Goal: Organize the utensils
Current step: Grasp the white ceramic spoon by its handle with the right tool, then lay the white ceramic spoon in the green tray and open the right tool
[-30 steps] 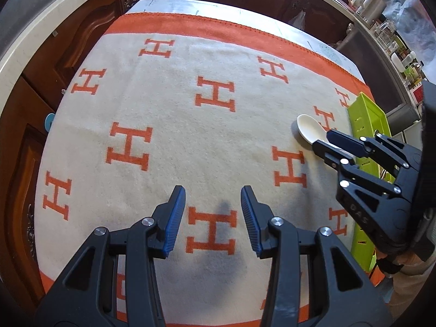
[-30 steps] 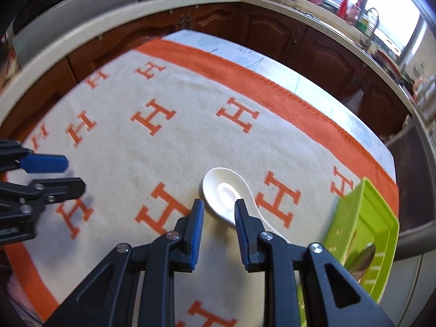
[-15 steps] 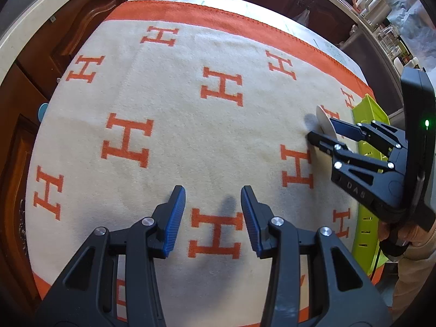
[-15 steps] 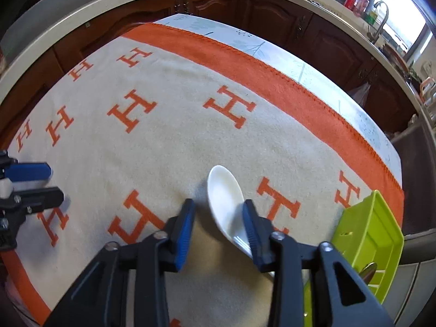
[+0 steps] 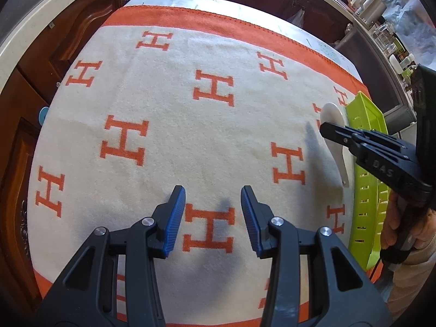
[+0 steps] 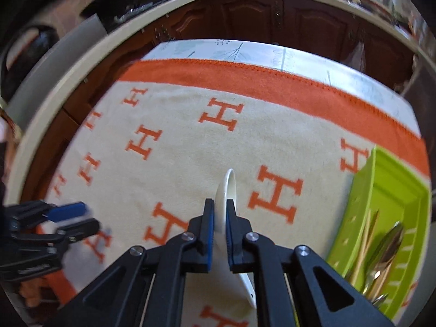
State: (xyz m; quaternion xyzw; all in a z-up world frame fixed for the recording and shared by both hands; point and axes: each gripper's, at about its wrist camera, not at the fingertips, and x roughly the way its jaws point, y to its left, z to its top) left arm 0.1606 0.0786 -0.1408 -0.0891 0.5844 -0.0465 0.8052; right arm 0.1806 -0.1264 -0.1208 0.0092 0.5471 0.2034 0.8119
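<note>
My right gripper (image 6: 220, 212) has just been closing, and its blue pads now press on the white spoon (image 6: 227, 188), which stands on its edge between them. The spoon is near the right side of the blanket (image 5: 190, 141), just beside the green tray (image 6: 392, 190), where some metal utensils (image 6: 387, 245) lie. My left gripper (image 5: 213, 204) hangs above the blanket, half open, with nothing between its jaws.

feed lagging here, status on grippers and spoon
Right gripper jaws just closed on white spoon. Left gripper open, empty. Green tray beside, path clear.
</note>
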